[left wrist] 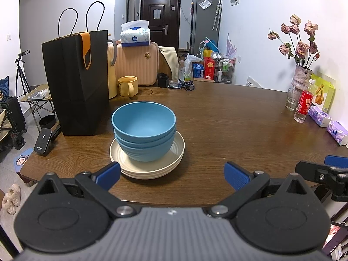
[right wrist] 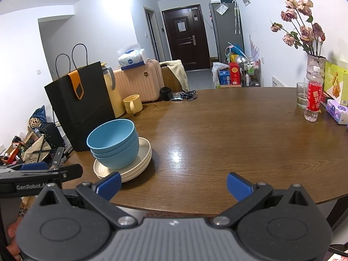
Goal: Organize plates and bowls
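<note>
A nest of blue bowls stands on a stack of cream plates near the front left of the brown table. In the left wrist view my left gripper is open, its blue pads wide apart just in front of the plates, with nothing between them. My right gripper is also open and empty at the table's front edge, to the right of the stack. Each gripper shows at the edge of the other's view: the right gripper, the left gripper.
A black paper bag stands just behind and left of the stack, with a yellow mug beyond it. A vase of dried flowers, a glass, a red-labelled bottle and tissue packs sit at the right.
</note>
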{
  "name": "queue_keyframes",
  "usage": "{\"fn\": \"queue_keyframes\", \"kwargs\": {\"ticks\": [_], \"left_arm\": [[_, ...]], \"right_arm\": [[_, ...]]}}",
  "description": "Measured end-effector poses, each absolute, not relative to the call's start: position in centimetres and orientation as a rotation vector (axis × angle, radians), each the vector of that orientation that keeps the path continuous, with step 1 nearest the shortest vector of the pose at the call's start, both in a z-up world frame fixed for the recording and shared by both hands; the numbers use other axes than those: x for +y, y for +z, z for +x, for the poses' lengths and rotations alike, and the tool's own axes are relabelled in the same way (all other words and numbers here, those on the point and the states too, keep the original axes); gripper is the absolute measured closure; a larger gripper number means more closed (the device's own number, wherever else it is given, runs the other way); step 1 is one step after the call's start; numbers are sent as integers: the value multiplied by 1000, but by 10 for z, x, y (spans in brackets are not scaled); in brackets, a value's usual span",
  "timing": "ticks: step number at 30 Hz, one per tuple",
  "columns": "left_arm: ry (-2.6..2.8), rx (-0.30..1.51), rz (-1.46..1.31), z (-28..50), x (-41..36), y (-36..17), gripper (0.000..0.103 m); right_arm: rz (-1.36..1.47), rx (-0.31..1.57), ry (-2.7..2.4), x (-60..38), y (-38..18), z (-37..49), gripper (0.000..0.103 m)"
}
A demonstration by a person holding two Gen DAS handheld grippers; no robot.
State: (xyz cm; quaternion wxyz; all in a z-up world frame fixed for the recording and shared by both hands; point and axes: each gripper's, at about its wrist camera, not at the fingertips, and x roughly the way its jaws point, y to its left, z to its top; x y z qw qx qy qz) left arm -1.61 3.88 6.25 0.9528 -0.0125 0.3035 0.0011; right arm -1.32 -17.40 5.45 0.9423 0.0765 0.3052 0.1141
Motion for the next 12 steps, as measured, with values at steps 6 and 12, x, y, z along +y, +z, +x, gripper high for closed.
{"fn": "queue_keyframes", "kwargs": {"ticks": [6, 12], "left_arm": [[3, 617, -21, -16, 38, 62, 0], [2, 614, -15, -17, 38, 61, 0]], "right_arm": [[156, 624, 234, -171, 55, -14, 0], [157, 625, 234, -170, 55, -14, 0]]}}
